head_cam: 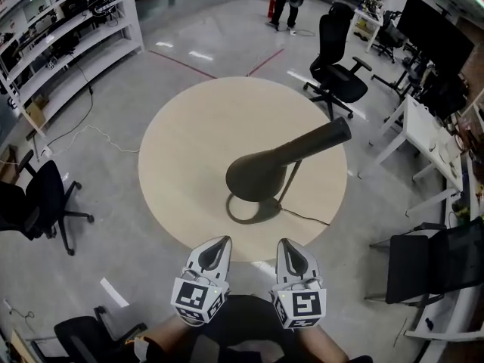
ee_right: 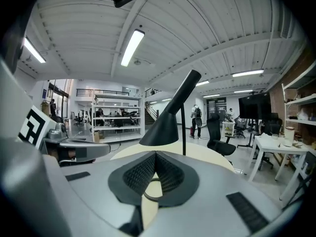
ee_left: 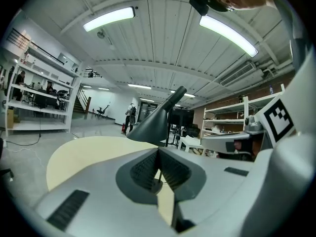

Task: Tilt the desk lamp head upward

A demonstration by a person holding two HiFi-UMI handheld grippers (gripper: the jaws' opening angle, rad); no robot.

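the round desk (head_cam: 181,138) stands in the middle of an open floor (head_cam: 113,104). the desk lamp (head_cam: 283,161) sits on its near right part. the lamp's round base (head_cam: 249,210) is close to the near edge, and a thin stem rises from it on the right. the cone-shaped lamp head (head_cam: 261,174) has its wide mouth facing down over the base, and its narrow tail slants up toward the right edge. a cord (head_cam: 308,218) runs from the base toward the near right edge.

left of the lamp the pale top lies open all the way to the left and far edges.

the left gripper (head_cam: 219,243) and right gripper (head_cam: 290,245) are side by side at the near edge, with their tips just over the rim and well apart from the lamp. in the left gripper view the fingers (ee_left: 148,169) are pressed together with nothing between them, and the lamp stands ahead. the right gripper's fingers (ee_right: 140,174) also meet at the tip and hold nothing.

office chairs stand off the desk: one (head_cam: 338,55) beyond the far right edge, one (head_cam: 41,199) to the left and one (head_cam: 435,262) to the right. floor shows between each chair and the rim.
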